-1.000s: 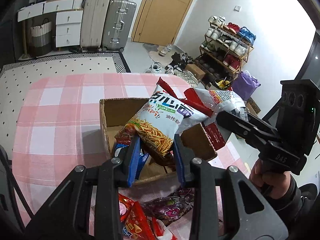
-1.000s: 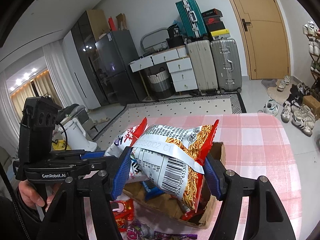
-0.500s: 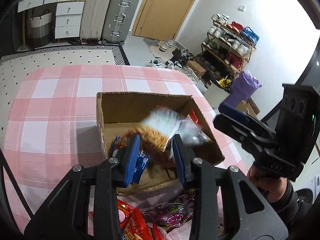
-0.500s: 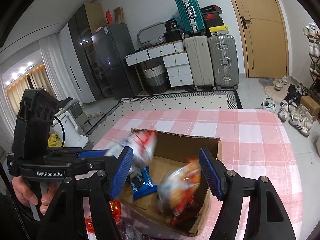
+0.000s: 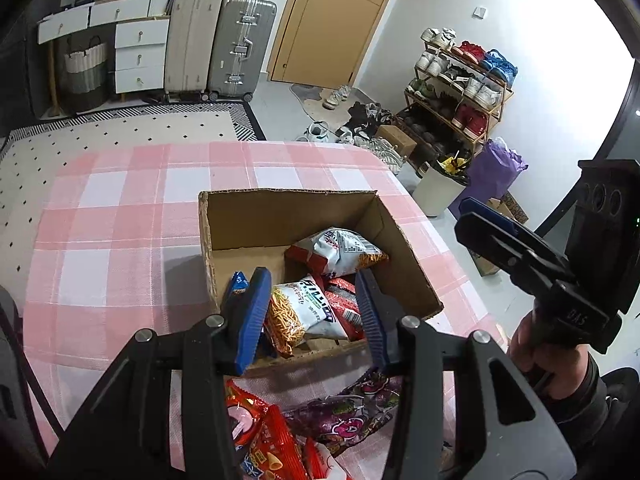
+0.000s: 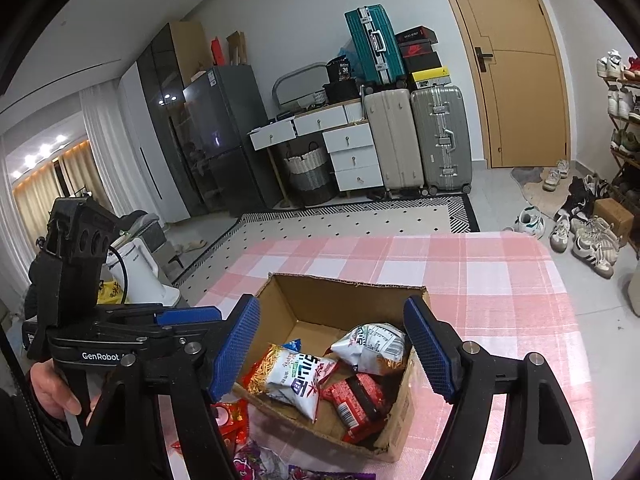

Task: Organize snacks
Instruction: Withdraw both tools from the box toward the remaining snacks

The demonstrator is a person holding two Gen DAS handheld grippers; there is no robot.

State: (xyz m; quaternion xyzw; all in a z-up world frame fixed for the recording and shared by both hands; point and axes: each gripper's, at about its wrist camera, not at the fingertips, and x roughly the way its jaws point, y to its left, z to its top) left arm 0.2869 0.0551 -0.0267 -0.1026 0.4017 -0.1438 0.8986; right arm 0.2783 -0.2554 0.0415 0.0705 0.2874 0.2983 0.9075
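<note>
An open cardboard box (image 5: 256,220) sits on the pink-checked desk (image 5: 120,216), flaps gone, holding a loose heap of snacks. Two white-and-orange chip bags lie inside: one (image 5: 306,312) near the front, the other (image 5: 340,250) further back, both on their sides. A red packet (image 6: 358,400) rests beside them (a blue one (image 5: 237,282) peeks out too). More red (image 5: 272,440) and purple (image 5: 352,408) packets lie outside on the desk, just before the box.

A brown cardboard box (image 5: 288,216) sits on a pink-and-white checked tablecloth (image 5: 120,216). Inside lie white-and-orange snack bags (image 6: 296,376) and a red packet (image 6: 356,400). The gripper pads (image 6: 236,346) are blue.
</note>
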